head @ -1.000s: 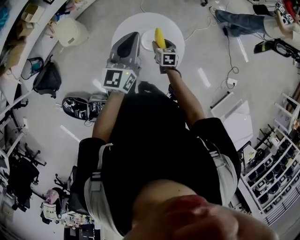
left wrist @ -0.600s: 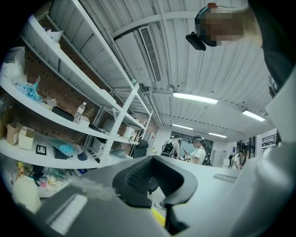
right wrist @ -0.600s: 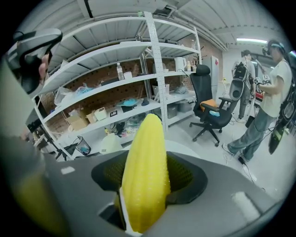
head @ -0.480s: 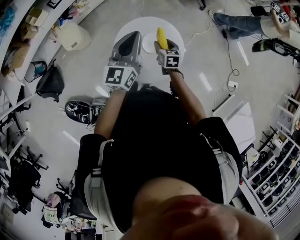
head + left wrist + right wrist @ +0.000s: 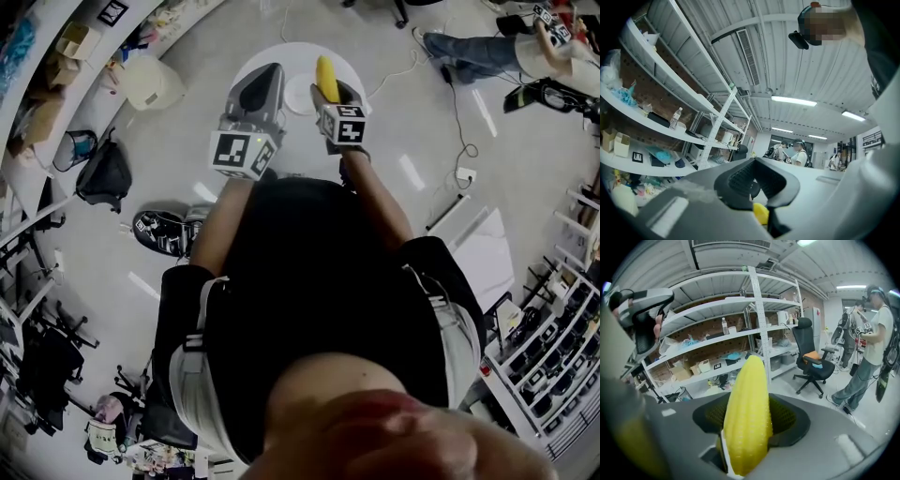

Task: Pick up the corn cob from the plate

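Now right tongs (image 5: 749, 425) clamp corn cob (image 5: 325, 75) clear of plate (image 5: 300, 97); left tongs (image 5: 752, 180) apart (empty).

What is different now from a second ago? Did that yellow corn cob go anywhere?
The right gripper, shut on the corn cob, has raised it a little higher above the plate on the round white table. Nothing was newly gripped or let go: the cob was already held a second ago. The left gripper kept its place beside it.
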Action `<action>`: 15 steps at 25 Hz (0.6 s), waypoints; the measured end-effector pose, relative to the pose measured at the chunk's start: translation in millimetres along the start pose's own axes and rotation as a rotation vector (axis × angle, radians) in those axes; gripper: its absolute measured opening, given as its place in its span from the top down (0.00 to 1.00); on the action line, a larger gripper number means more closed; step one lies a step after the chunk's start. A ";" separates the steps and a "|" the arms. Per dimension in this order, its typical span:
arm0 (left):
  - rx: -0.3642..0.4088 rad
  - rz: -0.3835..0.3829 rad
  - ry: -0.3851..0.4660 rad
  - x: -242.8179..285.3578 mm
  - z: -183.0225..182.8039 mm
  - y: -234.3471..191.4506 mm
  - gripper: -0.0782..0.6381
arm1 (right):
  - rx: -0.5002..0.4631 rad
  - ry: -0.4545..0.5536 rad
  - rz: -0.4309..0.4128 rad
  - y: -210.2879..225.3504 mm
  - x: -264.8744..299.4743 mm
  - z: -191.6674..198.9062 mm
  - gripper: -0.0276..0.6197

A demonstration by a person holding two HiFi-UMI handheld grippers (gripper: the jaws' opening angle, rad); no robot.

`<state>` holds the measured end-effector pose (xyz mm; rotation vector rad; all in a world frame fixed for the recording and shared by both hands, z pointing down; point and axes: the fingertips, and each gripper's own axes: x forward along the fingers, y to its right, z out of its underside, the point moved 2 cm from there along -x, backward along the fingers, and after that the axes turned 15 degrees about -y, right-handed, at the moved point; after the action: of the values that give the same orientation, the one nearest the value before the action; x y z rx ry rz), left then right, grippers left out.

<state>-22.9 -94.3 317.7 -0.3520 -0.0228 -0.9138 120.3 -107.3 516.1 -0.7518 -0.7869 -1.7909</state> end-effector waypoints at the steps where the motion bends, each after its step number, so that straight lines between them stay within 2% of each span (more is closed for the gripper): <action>1: 0.002 0.002 0.000 -0.1 0.1 1.5 0.88 | -0.001 0.009 -0.001 -0.3 -4.5 -2.0 0.58; 8: 0.014 0.010 -0.001 -2.2 -0.8 10.1 0.88 | -0.009 0.096 -0.014 -5.2 -42.0 -22.2 0.58; 15: 0.024 0.012 -0.003 -8.4 1.9 16.1 0.88 | -0.059 0.222 -0.007 -17.6 -83.4 -40.5 0.58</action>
<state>-15.3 -78.3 313.4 -0.3312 -0.0340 -0.9004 124.0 -89.4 423.5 -0.5761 -0.5924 -1.8724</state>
